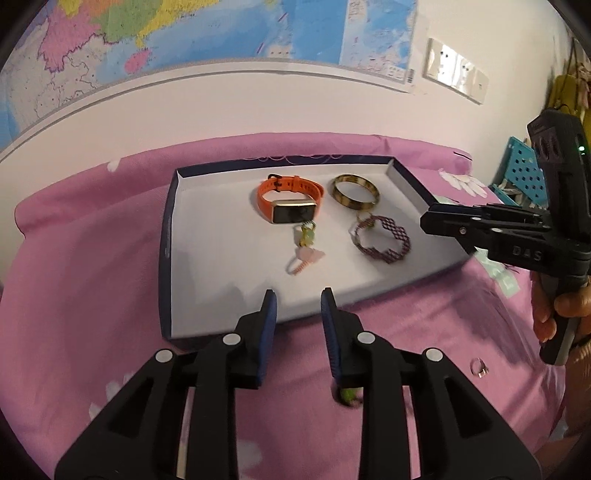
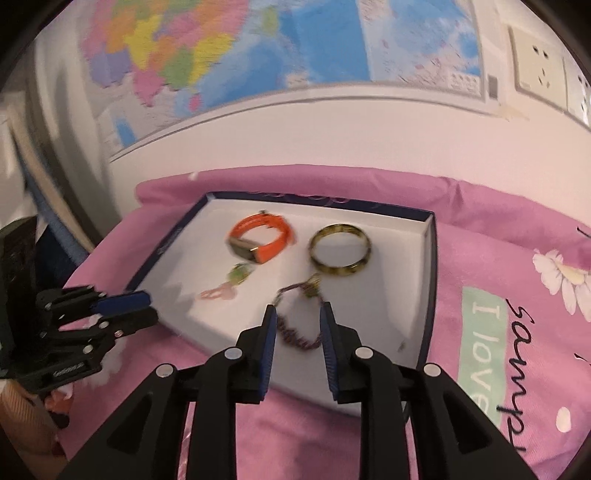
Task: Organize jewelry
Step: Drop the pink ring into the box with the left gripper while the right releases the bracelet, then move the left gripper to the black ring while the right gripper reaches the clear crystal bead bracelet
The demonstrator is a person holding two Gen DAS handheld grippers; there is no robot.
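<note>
A shallow box [image 1: 167, 236] with a white floor lies on the pink cloth. In it are an orange watch [image 1: 290, 201], a brown-gold bangle [image 1: 355, 192], a purple beaded bracelet [image 1: 382, 239] and a small pink and green charm [image 1: 304, 249]. My left gripper [image 1: 298, 301] is open and empty over the box's near rim. My right gripper [image 2: 297, 317] is open, its fingers on either side of the beaded bracelet [image 2: 297, 338] just above it. A small ring [image 1: 479, 367] and a green bead [image 1: 348, 396] lie on the cloth outside the box.
The pink bedspread [image 1: 92, 280] covers the surface up to a white wall with a map [image 1: 184, 33]. A blue crate [image 1: 522, 173] stands at the far right. A wall socket [image 2: 537, 70] is on the wall.
</note>
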